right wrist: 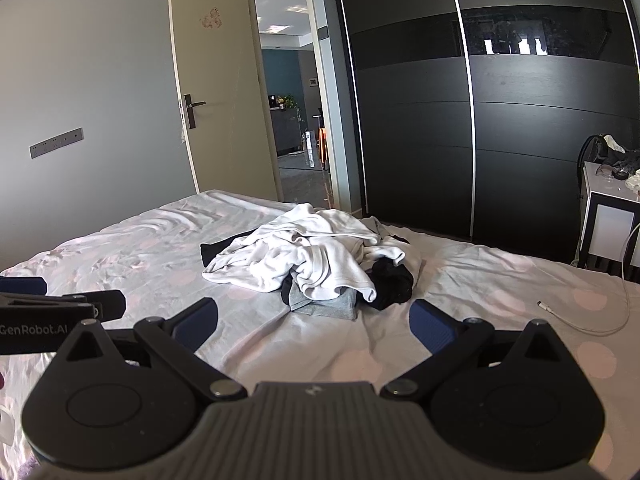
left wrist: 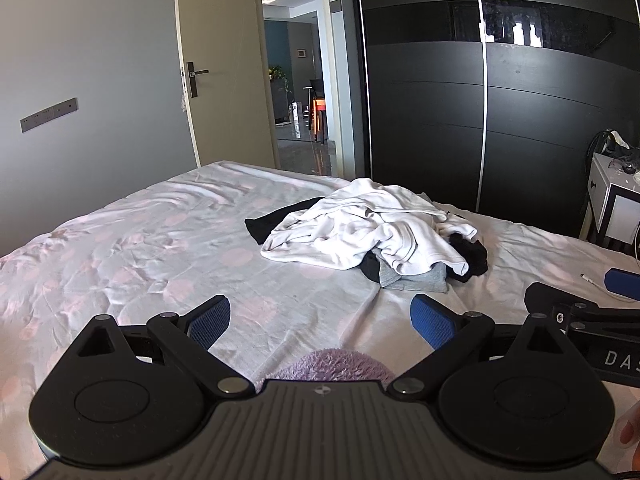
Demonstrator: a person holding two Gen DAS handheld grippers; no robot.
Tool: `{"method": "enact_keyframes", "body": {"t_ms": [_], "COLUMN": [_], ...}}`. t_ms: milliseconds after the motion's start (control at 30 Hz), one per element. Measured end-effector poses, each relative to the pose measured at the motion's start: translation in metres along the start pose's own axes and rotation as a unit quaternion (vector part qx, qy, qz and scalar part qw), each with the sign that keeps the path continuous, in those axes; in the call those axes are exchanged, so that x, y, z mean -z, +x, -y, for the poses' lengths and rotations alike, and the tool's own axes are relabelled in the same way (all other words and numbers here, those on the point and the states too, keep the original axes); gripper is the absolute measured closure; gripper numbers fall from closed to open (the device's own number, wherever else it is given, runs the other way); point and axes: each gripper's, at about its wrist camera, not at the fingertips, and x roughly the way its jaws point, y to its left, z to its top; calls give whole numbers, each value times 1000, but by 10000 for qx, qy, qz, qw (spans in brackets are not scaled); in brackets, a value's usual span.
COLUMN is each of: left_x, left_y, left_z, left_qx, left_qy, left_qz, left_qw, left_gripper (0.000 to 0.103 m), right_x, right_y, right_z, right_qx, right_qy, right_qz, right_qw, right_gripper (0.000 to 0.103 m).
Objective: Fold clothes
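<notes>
A heap of clothes lies on the bed: a crumpled white garment (left wrist: 368, 228) on top, black garments (left wrist: 472, 258) under it and a grey piece (left wrist: 416, 278) at its near edge. The heap also shows in the right wrist view (right wrist: 312, 256). My left gripper (left wrist: 320, 316) is open and empty, held above the sheet short of the heap. My right gripper (right wrist: 314, 318) is open and empty, close to the grey piece (right wrist: 332, 304). Each gripper shows at the edge of the other's view.
The bed (left wrist: 140, 248) has a pale sheet with pink dots. A fuzzy purple cloth (left wrist: 332, 366) lies just under my left gripper. A white cable (right wrist: 592, 320) lies on the right of the bed. A black wardrobe (left wrist: 500, 100), a white side table (left wrist: 612, 200) and an open door (left wrist: 224, 60) stand beyond.
</notes>
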Motion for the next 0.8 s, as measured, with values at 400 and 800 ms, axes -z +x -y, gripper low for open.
{"method": "enact_keyframes", "body": {"t_ms": [400,800], "left_x": [4,6], "left_y": [1,3], "left_z": [-1,-6], "left_qx": [-149,-129], "left_qy": [72,-40], "left_qz": [-151,-323], "left_qw": [9998,9994], "left_gripper": [4,4], "right_x": [2,2], "right_y": [-1,-1], "right_z": [-3,-3], "right_qx": [-35,-51], "right_qy": [-43,-52], "right_qz": [-57,-72], "right_qw": [10000,9999], "right_gripper": [1,1]}}
